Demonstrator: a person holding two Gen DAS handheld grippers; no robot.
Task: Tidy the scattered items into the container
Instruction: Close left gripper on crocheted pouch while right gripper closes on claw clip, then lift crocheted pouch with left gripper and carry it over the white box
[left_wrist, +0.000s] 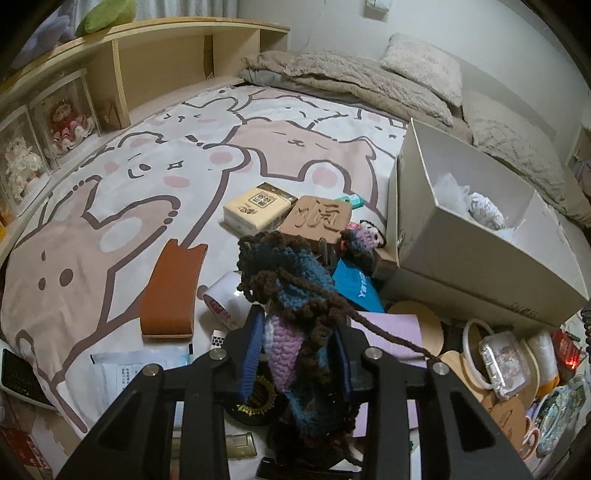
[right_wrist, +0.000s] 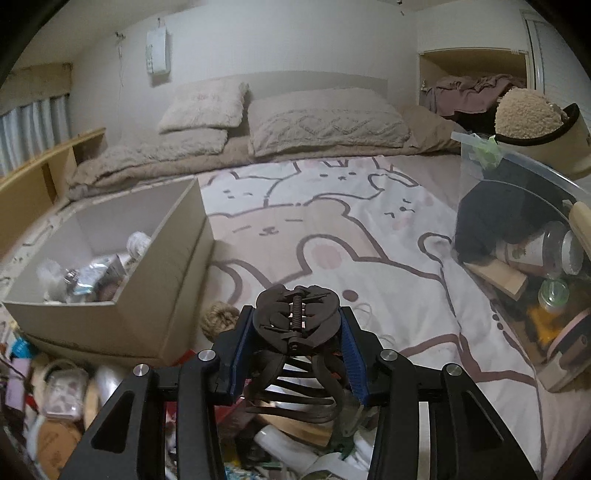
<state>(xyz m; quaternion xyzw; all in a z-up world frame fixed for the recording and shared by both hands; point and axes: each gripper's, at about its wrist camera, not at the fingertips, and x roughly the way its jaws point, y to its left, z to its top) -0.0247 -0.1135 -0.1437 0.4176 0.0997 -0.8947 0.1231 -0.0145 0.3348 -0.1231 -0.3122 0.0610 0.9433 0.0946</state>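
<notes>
My left gripper (left_wrist: 295, 347) is shut on a crocheted item (left_wrist: 291, 295) of blue, purple and brown yarn, held above the clutter on the bed. A brown yarn strand trails right from it. The open white box (left_wrist: 480, 254) stands to its right with a few white and patterned items inside. My right gripper (right_wrist: 295, 332) is shut on a dark brown hair claw clip (right_wrist: 297, 317), held above the bedspread. The same box (right_wrist: 159, 295) lies to its left, holding several wrapped items.
Scattered on the bed are a tissue pack (left_wrist: 255, 210), a wooden carved block (left_wrist: 319, 218), an orange-brown curved piece (left_wrist: 171, 291), a tape roll (left_wrist: 225, 299) and a teal card (left_wrist: 356, 290). A clear container (right_wrist: 524, 254) with jars stands right. Pillows (right_wrist: 325, 122) lie beyond.
</notes>
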